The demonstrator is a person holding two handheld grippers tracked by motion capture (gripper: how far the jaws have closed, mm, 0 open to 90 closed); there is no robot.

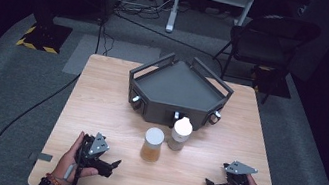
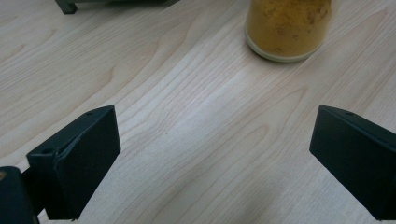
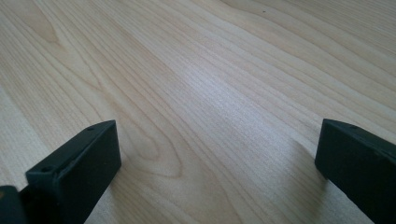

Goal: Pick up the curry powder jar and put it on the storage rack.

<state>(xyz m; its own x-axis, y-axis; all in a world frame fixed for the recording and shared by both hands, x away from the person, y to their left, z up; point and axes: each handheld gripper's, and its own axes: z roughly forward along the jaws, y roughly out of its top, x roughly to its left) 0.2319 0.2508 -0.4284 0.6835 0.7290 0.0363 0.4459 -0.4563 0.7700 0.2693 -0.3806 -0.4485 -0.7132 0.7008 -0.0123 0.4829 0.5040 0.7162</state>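
Wooden table (image 1: 101, 92), 2 jars centered for easy reach: left gripper (image 1: 112, 164) aims at spice jar (image 1: 152, 144), right gripper (image 1: 210, 184) idles; both released.

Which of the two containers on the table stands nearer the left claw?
The jar of orange-yellow powder with the flat grey lid. It stands left of the white-capped bottle and closer to the left claw, whose view shows its base.

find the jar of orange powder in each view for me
High view: the jar of orange powder stands at the table's middle front, just left of the white-capped bottle.
Left gripper view: its lower part sits at the top right, beyond the open jaws.
Right gripper view: bare wood between the jaws, no jar.
Shared landmark: the light wooden tabletop.
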